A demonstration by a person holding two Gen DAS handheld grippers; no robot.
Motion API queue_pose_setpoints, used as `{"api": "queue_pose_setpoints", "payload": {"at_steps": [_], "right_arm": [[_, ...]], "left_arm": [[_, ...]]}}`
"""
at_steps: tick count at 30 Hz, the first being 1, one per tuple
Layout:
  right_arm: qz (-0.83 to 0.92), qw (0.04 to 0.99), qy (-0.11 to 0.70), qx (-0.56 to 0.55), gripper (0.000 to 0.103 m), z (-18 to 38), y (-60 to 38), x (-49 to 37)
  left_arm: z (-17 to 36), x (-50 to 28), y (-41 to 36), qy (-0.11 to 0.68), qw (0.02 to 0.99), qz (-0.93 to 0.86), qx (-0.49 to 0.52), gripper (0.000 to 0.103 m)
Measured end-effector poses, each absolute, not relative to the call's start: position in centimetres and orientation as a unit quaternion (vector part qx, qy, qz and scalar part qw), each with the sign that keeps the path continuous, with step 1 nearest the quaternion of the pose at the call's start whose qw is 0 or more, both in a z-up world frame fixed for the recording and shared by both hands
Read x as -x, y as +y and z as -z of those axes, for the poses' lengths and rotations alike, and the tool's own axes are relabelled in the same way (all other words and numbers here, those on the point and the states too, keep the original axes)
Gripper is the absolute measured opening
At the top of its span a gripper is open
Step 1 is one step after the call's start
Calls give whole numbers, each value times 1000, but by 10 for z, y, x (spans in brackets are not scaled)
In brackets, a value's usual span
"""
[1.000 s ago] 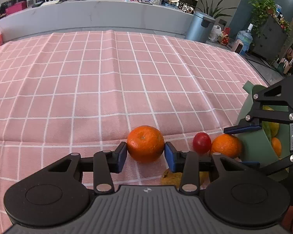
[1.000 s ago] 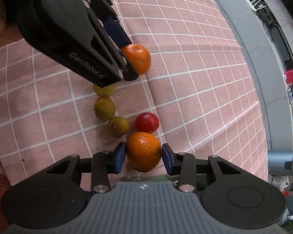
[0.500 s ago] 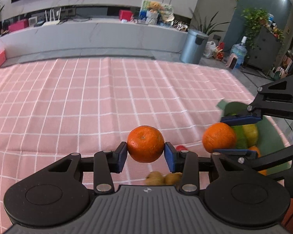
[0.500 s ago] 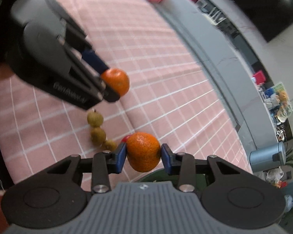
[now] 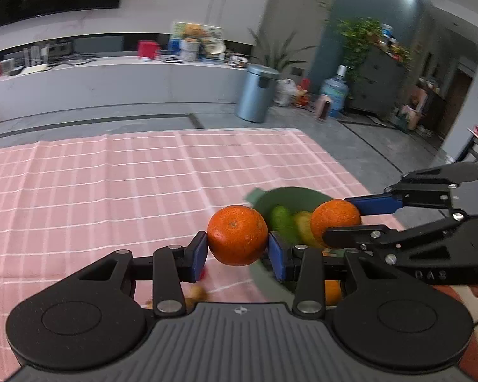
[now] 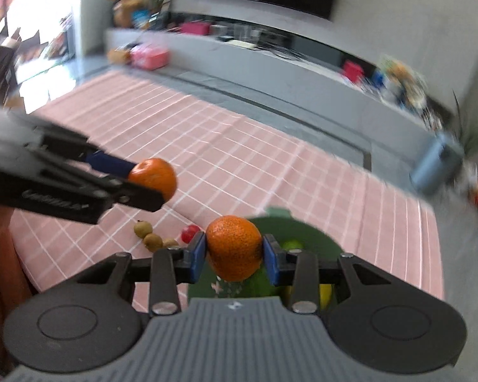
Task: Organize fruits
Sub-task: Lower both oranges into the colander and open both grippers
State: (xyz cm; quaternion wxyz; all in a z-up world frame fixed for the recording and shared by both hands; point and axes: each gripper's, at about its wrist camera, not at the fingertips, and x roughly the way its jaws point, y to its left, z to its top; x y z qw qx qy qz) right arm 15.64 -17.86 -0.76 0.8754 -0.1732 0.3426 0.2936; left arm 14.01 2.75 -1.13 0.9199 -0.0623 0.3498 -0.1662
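The right gripper (image 6: 234, 252) was clamped on a round orange mandarin with pebbled skin (image 6: 233, 247), its blue pads pressed to either side of the fruit. The left gripper (image 5: 237, 251) likewise gripped a second round orange mandarin (image 5: 237, 235), a small stem dimple facing the camera.

The relation that mattered was each fruit's place over the dark green plastic bowl (image 6: 315, 238) on the pink checked tablecloth (image 6: 239, 159). In the right wrist view the right-hand mandarin hung above the bowl's near-left part, with the bowl's inside spreading ahead and to the right of the fingers. In the left wrist view the bowl (image 5: 290, 199) lay ahead and to the right of the left gripper, its mandarin over the left rim or just short of it. The right gripper (image 5: 341, 226) looked the nearer to a drop, by my judgement.

The bowl already held a green lime-like fruit (image 5: 282, 222), a yellow fruit (image 5: 302, 226) and something orange lower down. Both mandarins looked firm, near-spherical, with no long axis to speak of. Left on the cloth were three small brownish-green round fruits (image 6: 148, 235) and one small red fruit (image 6: 189, 233), just left of the bowl.
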Motion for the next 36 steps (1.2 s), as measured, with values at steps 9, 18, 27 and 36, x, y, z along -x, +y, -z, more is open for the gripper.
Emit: {"api": "queue_pose_setpoints", "payload": {"at_steps": [9, 18, 27, 36], "right_arm": [[-254, 877, 394, 101, 35, 38, -235, -163], [-247, 861, 419, 150, 35, 71, -247, -180], [-260, 840, 420, 224, 35, 84, -243, -187], [-263, 823, 440, 244, 35, 99, -242, -186]], "left_arm": [[29, -152, -31, 378, 900, 219, 12, 46], [63, -164, -69, 425, 873, 237, -47, 46], [82, -170, -81, 451, 856, 243, -64, 46], [88, -168, -86, 457, 851, 248, -76, 46]]}}
